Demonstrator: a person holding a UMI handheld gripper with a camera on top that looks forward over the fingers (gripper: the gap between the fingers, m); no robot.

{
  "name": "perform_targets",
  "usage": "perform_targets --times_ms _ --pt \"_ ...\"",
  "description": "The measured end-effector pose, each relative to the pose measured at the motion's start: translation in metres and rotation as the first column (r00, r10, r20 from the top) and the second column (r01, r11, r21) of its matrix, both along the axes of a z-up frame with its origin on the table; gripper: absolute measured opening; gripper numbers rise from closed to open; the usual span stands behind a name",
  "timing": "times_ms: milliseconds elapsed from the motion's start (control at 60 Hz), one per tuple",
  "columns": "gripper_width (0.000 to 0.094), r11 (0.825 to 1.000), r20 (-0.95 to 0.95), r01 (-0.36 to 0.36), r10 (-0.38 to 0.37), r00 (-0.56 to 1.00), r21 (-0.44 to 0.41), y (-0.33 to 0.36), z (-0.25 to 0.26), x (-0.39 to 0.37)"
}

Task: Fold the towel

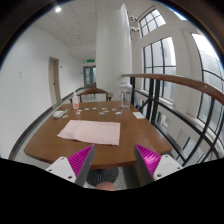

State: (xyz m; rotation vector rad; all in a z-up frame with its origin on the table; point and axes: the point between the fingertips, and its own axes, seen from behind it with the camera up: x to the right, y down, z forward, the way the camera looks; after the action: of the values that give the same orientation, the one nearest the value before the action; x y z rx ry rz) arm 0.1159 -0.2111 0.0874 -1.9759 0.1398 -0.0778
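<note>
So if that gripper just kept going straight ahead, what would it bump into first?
Probably the pink towel lying flat on the wooden table. The open gripper points over the table's near edge toward it, though depth is hard to judge.

No text legible anywhere — nothing readable.

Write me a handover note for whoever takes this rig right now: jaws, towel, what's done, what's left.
Gripper: jaws open, holding nothing, raised at the near edge of the table.
Towel: pinkish, lying spread flat on the table, well beyond the jaws, with no fold visible.
Also on the table: a bottle and a cup at the far end, small items near them.
Done: nothing visible yet.
Left: approach the towel, grip an edge, and fold it over.
</note>
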Motion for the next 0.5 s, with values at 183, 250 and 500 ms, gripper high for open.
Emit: perform_targets --times_ms 183,250,500 --pt "0.0825 0.998 -0.008 -0.055 0.055 0.998 -0.011 0.032 -0.001 -0.027" --pt "0.0823 0.995 -0.009 -0.096 0.096 0.995 -0.012 0.045 -0.002 -0.046" --pt "0.0791 0.951 -0.024 -0.303 0.302 0.953 -0.064 0.166 -0.014 -0.187"
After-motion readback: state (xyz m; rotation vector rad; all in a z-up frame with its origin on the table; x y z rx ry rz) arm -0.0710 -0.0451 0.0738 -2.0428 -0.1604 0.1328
